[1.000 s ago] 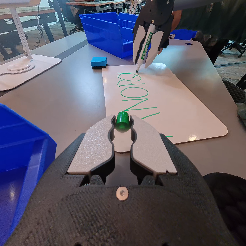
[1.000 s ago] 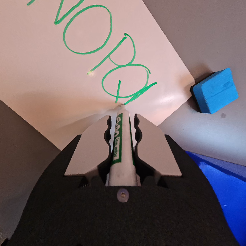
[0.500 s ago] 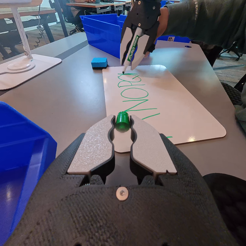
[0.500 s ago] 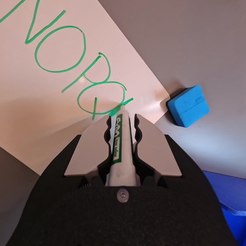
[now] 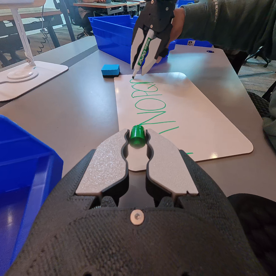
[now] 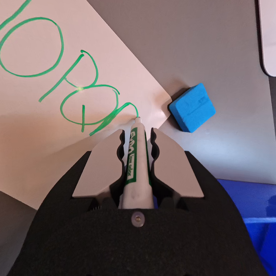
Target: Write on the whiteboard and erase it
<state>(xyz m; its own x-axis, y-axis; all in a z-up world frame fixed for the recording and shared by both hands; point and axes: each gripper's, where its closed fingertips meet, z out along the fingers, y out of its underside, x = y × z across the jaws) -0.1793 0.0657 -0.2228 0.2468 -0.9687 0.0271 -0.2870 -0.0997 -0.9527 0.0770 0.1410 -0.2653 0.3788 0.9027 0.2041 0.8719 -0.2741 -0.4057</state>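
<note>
The right gripper [image 6: 136, 131] has its fingers [image 6: 107, 161] closed on a green-labelled marker [image 6: 137, 164], which runs lengthwise between them with its tip poking out past the fingertips and touching the whiteboard [image 6: 37, 134] at the end of a fresh green stroke, close to the board's corner. In the left wrist view that same gripper [image 5: 138, 71] is seen across the bench [image 5: 67, 112], tilted down over the board's far end, gripped by a hand [image 5: 176, 25] in a dark green sleeve [image 5: 231, 22]. The left gripper [image 5: 137, 134] has its fingers [image 5: 109, 158] closed on the green cap [image 5: 137, 138], pinched at the very tips and held above the near end of the whiteboard [image 5: 209, 127]. The board lies flat on the grey bench, with green writing running along its length from near to far. A blue eraser [image 6: 192, 107] sits on the bench just beside the board's corner, near the marker tip but not touching the board as far as can be told; the left view shows the eraser [image 5: 110, 70] at the far left corner. Behind it stands a blue bin [image 5: 113, 35], another blue bin [image 5: 25, 171] sits at near left, and a white lamp base [image 5: 26, 74] rests at far left.
</note>
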